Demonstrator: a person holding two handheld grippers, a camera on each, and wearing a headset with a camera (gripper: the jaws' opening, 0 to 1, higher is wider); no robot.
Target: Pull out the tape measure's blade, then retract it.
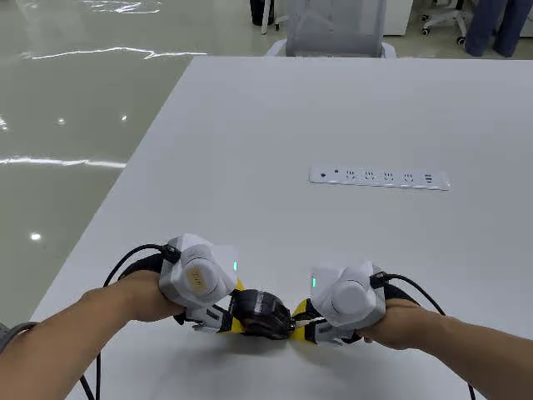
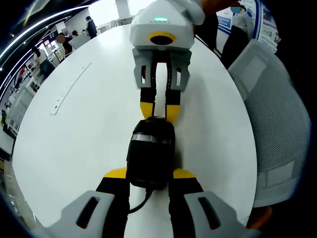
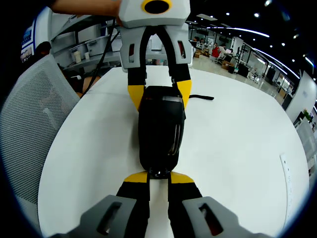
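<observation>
The white table (image 1: 250, 150) has one edge close by the left gripper (image 1: 223, 320), on the side away from the other gripper. In the left gripper view, another edge curves past to the right of the jaws, and a grey mesh chair (image 2: 277, 124) stands just off it. Out past the jaws the table top is wide and bare. A long white power strip (image 1: 379, 177) lies well apart, far out ahead of the right gripper (image 1: 300, 323).

Both grippers lie low on the table and point at each other, tip to tip. The person's arms come in from each side, low and almost flat.

The black, rounded plastic tape measure (image 1: 260, 312) sits on the table right between them. The left gripper's yellow-tipped jaws are partly open and squeeze the fat case from both sides. The right gripper's jaws are almost closed and pinch the small tip at the front of the case. A thin black strap (image 3: 200, 97) lies on the table just beside the left gripper's jaws.
</observation>
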